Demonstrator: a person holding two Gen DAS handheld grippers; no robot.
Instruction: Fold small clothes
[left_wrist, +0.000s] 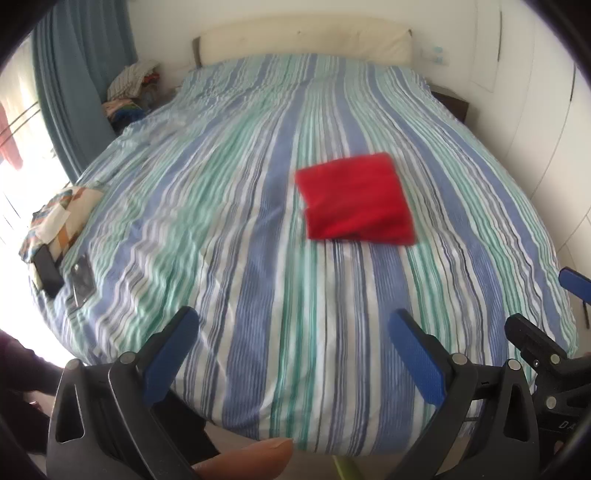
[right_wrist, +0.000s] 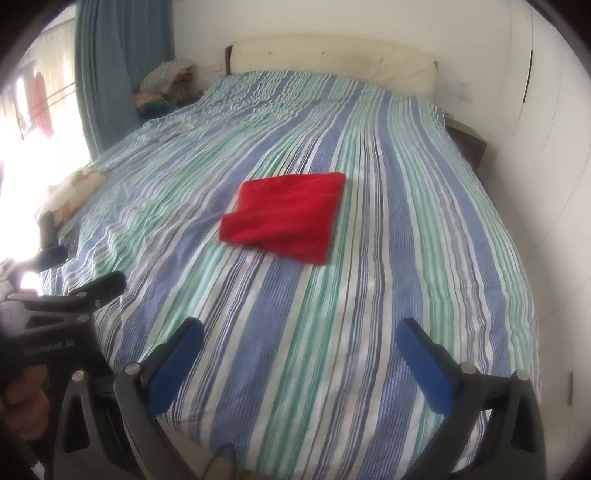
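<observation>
Your left gripper (left_wrist: 291, 332) and right gripper (right_wrist: 299, 343) hang at the bed's (right_wrist: 424, 258) foot, jaws apart and empty. The red cloth (right_wrist: 284, 214) lies folded mid-bed, well away. Snag its loose near flap and you likely undo the fold.

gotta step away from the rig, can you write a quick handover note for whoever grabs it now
Left gripper: jaws open, empty, held over the near edge of the bed.
Right gripper: jaws open, empty, beside the left one.
Red garment: lies folded into a rough rectangle mid-bed on the striped duvet, untouched by either gripper.
Done: this piece looks folded.
Left: possibly tidy its loose front edge; no other unfolded clothes are clear on the bed.
</observation>
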